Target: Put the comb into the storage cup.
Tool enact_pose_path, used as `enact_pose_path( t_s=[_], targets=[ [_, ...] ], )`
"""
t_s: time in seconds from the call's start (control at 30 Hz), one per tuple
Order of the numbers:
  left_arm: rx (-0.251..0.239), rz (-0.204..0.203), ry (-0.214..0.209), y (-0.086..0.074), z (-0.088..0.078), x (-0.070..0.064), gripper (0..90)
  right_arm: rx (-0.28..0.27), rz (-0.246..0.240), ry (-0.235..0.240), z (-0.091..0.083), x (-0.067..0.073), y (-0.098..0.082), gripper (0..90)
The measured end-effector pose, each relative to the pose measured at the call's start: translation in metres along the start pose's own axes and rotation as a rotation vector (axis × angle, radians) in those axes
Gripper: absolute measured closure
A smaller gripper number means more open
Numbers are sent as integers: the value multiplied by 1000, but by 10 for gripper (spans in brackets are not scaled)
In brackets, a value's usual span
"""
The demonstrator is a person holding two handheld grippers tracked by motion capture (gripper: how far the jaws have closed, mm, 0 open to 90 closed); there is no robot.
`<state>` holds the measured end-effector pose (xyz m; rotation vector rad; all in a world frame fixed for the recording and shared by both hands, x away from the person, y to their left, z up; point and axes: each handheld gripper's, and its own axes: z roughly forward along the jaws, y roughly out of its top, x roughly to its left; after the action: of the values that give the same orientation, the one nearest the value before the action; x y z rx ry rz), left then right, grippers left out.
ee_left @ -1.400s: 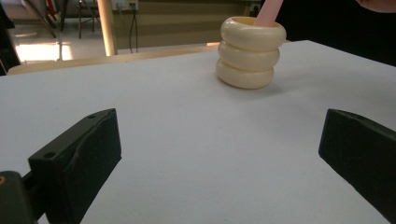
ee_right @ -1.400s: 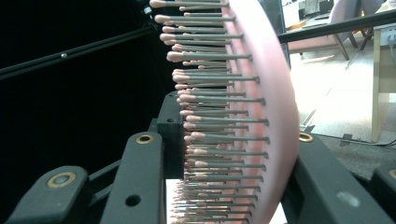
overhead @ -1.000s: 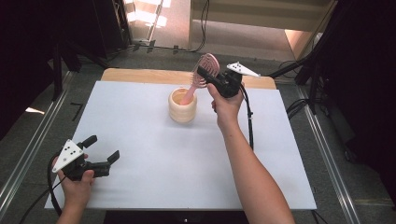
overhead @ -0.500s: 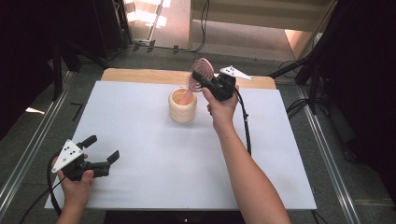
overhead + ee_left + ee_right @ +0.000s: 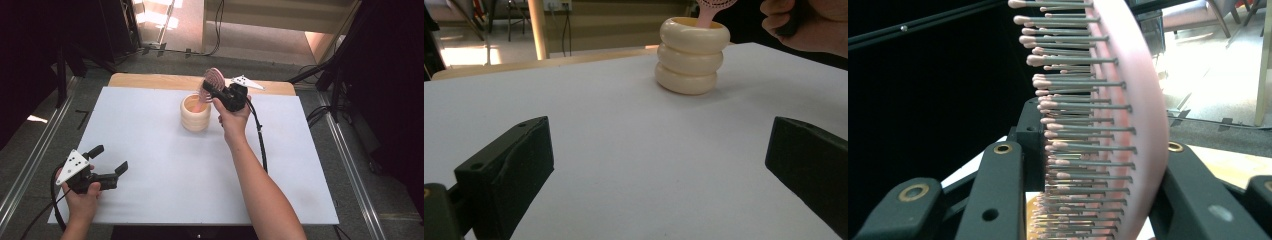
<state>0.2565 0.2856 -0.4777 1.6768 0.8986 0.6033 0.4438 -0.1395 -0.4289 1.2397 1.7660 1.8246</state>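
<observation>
Broadly, largest item first: white tabletop (image 5: 165, 200), a bare sheet with a wooden edge along its far side.

Item 2: cream holder (image 5: 195, 113), a squat cup shaped like 3 stacked rings, upright in the far middle of the tabletop. Its mouth faces up. Contents: the lower end of the pink handle reaches into the mouth; how deep it sits cannot be told, and nothing else can be made out inside.

Item 3: pink hairbrush (image 5: 214, 79), oval paddle head with pink-tipped grey bristles. Its long axis runs steeply down and to the left in the high view, head uppermost, handle end at the holder's mouth. The head stands above and just to the right of the holder.

Item 4: right claw (image 5: 212, 90), clenched on the hairbrush head, one jaw on the bristle face, the other on the smooth back, as the right gripper view shows (image 5: 1128, 150). The holder lies directly below and slightly left of this claw, so the coming move looks to be a straight lowering along the brush's own axis, then release. This hand is by far the nearer to the holder.

Item 5: left claw (image 5: 107, 160), released, jaws wide apart and nothing between them, resting low at the near left corner, well apart from the holder (image 5: 693, 57).
</observation>
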Motion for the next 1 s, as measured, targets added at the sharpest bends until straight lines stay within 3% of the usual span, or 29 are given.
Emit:
enact_pose_path(
  t_s=[0.33, 0.63, 1.0],
  targets=[
    [5, 1, -1, 0, 1, 0, 0, 25, 6, -9, 7, 0, -9, 620],
    [6, 2, -1, 0, 1, 0, 0, 18, 58, -16, 7, -6, -10, 614],
    [5, -2, -2, -1, 1, 0, 0, 44, 93, -28, -3, -12, -7, 402]
  ],
)
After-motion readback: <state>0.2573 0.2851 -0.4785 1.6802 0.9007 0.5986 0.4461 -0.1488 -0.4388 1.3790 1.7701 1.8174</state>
